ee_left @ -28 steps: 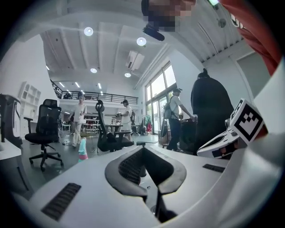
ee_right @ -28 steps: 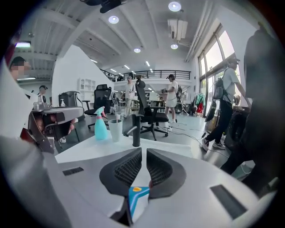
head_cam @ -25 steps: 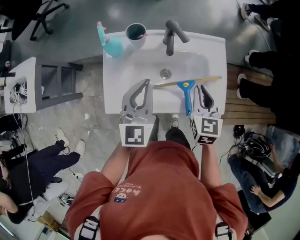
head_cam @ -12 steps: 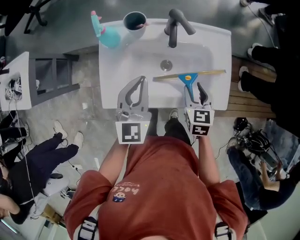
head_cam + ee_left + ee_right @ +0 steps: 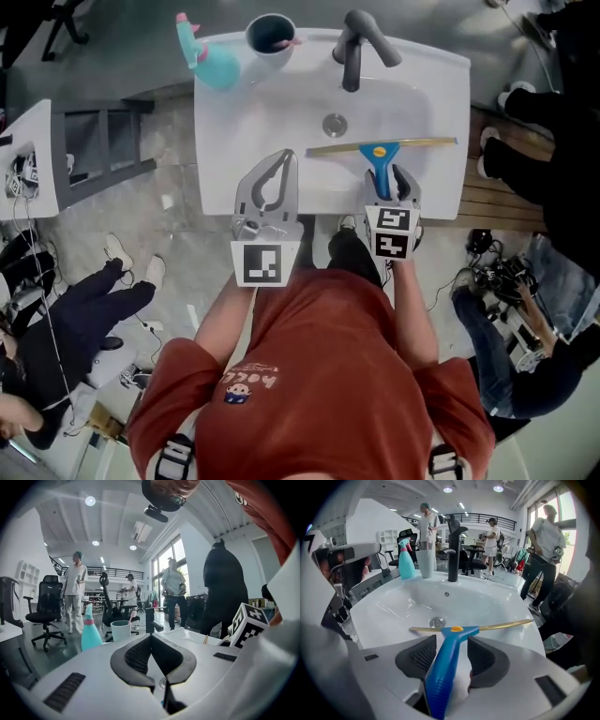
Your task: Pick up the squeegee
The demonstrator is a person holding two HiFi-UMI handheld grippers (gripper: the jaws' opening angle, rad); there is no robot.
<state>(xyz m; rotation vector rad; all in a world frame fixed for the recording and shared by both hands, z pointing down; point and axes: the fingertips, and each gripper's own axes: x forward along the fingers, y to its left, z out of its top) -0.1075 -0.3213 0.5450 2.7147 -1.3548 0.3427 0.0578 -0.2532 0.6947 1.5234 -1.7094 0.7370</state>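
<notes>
Right now our right hand-held gripper [image 5: 386, 180] [image 5: 451, 644] has its jaws apart, one dark ribbed pad on each side of the blue handle of the squeegee [image 5: 380, 153] [image 5: 454, 632]. The left pad sits just beside the handle, and a slim gap shows on the right, so we are straddling the handle, not squeezing it. Our left hand-held gripper [image 5: 288, 157] [image 5: 151, 637] has its jaw tips pressed together with nothing between them, and it sits near the front edge of the sink surface [image 5: 412, 94] [image 5: 478, 597].

The squeegee lies in the white basin. Its handle points back toward us and its thin yellowish blade stretches crosswise, just in front of the drain [image 5: 335, 124] [image 5: 437, 622]. An orange dot marks where handle and blade meet.

Farther out, a dark faucet [image 5: 354, 52] [image 5: 453, 555] stands at the middle of the back rim. To its left on that rim we see a pale cup [image 5: 270, 36] [image 5: 425, 562], and beside it a teal spray bottle [image 5: 211, 61] [image 5: 405, 559].
</notes>
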